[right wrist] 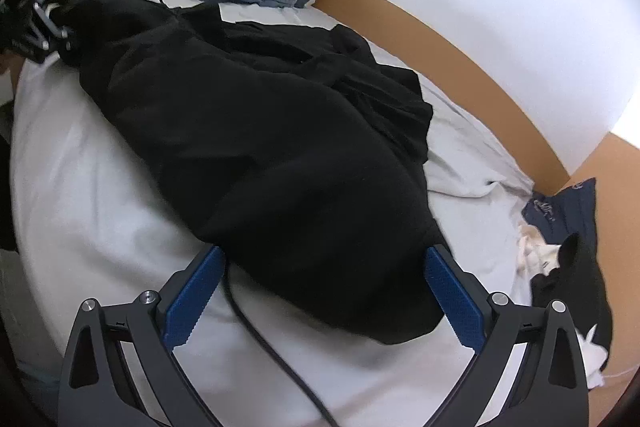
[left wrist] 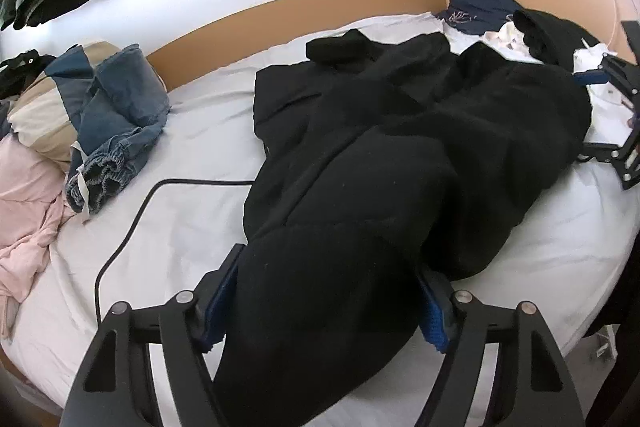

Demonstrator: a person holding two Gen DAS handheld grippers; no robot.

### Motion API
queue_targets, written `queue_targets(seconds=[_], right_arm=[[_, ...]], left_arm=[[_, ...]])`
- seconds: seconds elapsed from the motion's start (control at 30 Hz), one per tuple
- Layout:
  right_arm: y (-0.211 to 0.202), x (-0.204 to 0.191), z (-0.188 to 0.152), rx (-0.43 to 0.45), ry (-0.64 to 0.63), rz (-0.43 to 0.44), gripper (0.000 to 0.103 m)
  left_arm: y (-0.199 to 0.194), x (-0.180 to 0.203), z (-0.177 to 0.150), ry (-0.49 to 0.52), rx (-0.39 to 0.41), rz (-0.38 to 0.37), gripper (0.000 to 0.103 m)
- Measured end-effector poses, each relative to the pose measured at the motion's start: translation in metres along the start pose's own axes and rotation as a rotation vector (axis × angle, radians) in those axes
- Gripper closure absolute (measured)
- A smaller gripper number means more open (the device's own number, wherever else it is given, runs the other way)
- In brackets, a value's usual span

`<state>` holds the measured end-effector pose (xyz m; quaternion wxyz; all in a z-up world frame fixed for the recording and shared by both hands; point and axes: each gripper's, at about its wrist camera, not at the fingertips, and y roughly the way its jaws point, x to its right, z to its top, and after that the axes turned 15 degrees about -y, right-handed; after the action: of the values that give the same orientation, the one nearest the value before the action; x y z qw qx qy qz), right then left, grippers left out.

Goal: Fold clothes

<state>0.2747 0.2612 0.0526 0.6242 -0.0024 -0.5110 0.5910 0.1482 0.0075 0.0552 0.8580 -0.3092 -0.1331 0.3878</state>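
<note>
Your left tongs (left wrist: 328, 291) sit with both blue pads apart, a thick bunch of the large black fabric garment (left wrist: 400, 147) filling the gap between them; can't tell if they're actually pinching it. Your right tongs (right wrist: 324, 299) are spread wide, one end of the same garment lying between the pads, no clamp visible. The garment is sprawled rumpled across the middle of the bed's white sheet (left wrist: 192, 131), running from one pair of tongs to the other. A thin black cable (left wrist: 132, 223) runs over the sheet beside it and under its edge. Crumpled blue denim piece (left wrist: 120, 115) and pink cloth (left wrist: 28, 211) lie well apart from it, near the tan wooden bed frame (left wrist: 280, 7). Dark navy printed fabric (right wrist: 568, 211) is bunched at the opposite end.
</note>
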Motion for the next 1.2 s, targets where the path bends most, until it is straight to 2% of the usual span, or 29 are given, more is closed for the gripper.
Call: queue_targets(seconds=[0.07, 0.2, 0.33, 0.4, 0.5, 0.57, 0.63, 0.7, 0.8, 0.9, 0.93, 1.0, 1.1, 1.13, 1.2], right_arm=[[-0.002, 0.000, -0.001, 0.007, -0.001, -0.011, 0.002], [-0.012, 0.001, -0.003, 0.053, 0.011, -0.012, 0.002], [-0.021, 0.001, -0.004, 0.098, 0.022, -0.013, 0.002], [-0.025, 0.001, -0.005, 0.121, 0.028, -0.013, 0.001], [-0.032, 0.001, -0.006, 0.155, 0.037, -0.014, 0.001], [-0.036, 0.001, -0.006, 0.177, 0.039, -0.007, 0.001], [-0.029, -0.005, -0.005, 0.172, 0.026, 0.073, 0.001], [-0.018, -0.009, -0.005, 0.156, 0.023, 0.152, 0.002], [-0.013, -0.012, -0.004, 0.143, 0.004, 0.174, 0.002], [-0.004, -0.013, 0.000, 0.111, -0.020, 0.163, 0.002], [-0.001, -0.015, 0.001, 0.088, -0.020, 0.153, 0.002], [0.005, -0.015, 0.003, 0.055, -0.002, 0.141, 0.002], [0.011, -0.010, 0.009, 0.052, 0.052, 0.140, 0.002], [0.010, -0.008, 0.011, 0.059, 0.066, 0.135, 0.002], [0.010, -0.002, 0.014, 0.079, 0.105, 0.124, 0.004]], left_arm=[[-0.009, 0.003, -0.003, 0.012, 0.022, 0.003, 0.027], [-0.030, 0.017, -0.014, 0.100, 0.070, 0.010, 0.027], [-0.050, 0.012, -0.016, 0.045, 0.118, -0.028, 0.027], [-0.064, 0.011, -0.014, 0.038, 0.191, -0.017, 0.027], [-0.072, 0.018, -0.010, 0.091, 0.217, -0.014, 0.027], [-0.070, 0.029, -0.011, 0.149, 0.196, -0.048, 0.027], [-0.063, 0.043, -0.017, 0.227, 0.144, -0.101, 0.027], [-0.052, 0.060, -0.026, 0.322, 0.097, -0.101, 0.026], [-0.028, 0.077, -0.037, 0.444, 0.049, -0.039, 0.026], [0.002, 0.077, -0.032, 0.482, -0.013, 0.040, 0.025], [0.010, 0.076, -0.030, 0.481, -0.023, 0.068, 0.024], [0.023, 0.067, -0.017, 0.421, -0.044, 0.069, 0.023], [0.037, 0.054, 0.000, 0.312, -0.064, 0.064, 0.023], [0.039, 0.053, 0.002, 0.295, -0.055, 0.062, 0.026], [0.036, 0.049, 0.005, 0.253, -0.023, 0.064, 0.041]])
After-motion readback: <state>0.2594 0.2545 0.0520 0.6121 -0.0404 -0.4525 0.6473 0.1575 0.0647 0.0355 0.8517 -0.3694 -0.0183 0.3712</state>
